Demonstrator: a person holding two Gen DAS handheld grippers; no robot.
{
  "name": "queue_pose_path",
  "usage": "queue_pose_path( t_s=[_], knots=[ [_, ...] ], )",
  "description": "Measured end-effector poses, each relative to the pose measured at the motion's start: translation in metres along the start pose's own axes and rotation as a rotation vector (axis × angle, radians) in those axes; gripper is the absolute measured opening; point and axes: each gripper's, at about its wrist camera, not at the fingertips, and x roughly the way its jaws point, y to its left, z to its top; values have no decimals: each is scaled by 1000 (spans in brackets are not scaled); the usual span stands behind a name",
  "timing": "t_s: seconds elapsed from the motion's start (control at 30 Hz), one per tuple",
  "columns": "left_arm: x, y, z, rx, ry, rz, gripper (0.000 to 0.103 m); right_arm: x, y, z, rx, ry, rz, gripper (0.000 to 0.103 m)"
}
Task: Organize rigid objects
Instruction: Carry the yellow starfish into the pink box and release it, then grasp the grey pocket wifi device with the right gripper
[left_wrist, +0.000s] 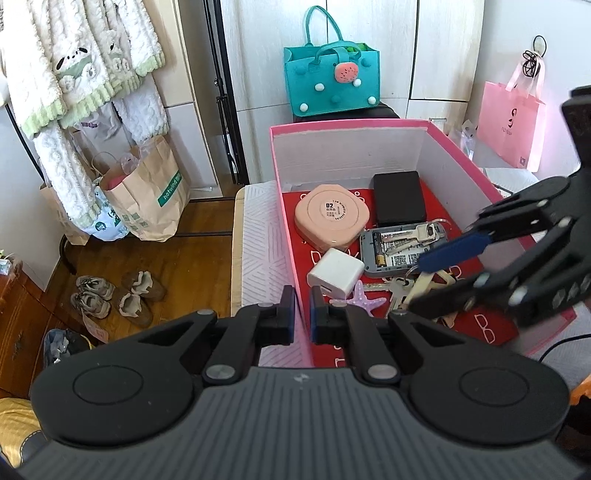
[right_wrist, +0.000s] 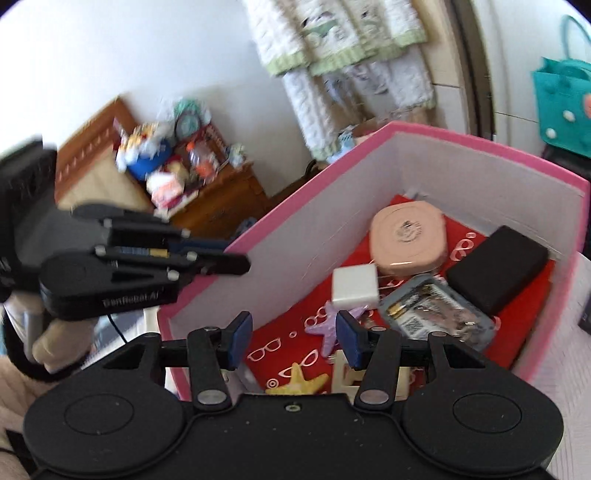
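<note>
A pink box (left_wrist: 291, 229) with a red patterned floor holds a peach round case (left_wrist: 330, 216), a black block (left_wrist: 399, 199), a grey device with batteries (left_wrist: 391, 251), keys (left_wrist: 421, 234), a white charger cube (left_wrist: 336, 273) and a purple starfish (left_wrist: 364, 299). My left gripper (left_wrist: 303, 317) is shut on the box's left wall near its front corner. My right gripper (right_wrist: 293, 341) is open and empty over the box floor, above the purple starfish (right_wrist: 330, 328) and near a yellow starfish (right_wrist: 301, 382). The right gripper also shows in the left wrist view (left_wrist: 447, 273), above the keys.
A teal felt bag (left_wrist: 332, 81) stands behind the box. A pink bag (left_wrist: 511, 122) hangs at the right. Paper bags (left_wrist: 147, 192) and shoes (left_wrist: 114, 295) are on the wooden floor at the left. A cluttered wooden cabinet (right_wrist: 207, 192) stands beyond the box.
</note>
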Motion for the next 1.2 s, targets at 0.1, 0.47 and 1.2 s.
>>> queue_pose_path(
  t_s=[0.1,0.47,1.2],
  knots=[
    [-1,-1,-1,-6,-4,5,7,-28,-4,-5,20,-91,-8,56],
    [-2,-14,-7,45,-31,59,8,-123,-58,-62,14,-334,-364,57],
    [-3,-12,-6,59,-7,54,7,-76,-198,-61,-13,-9,-544,73]
  ],
)
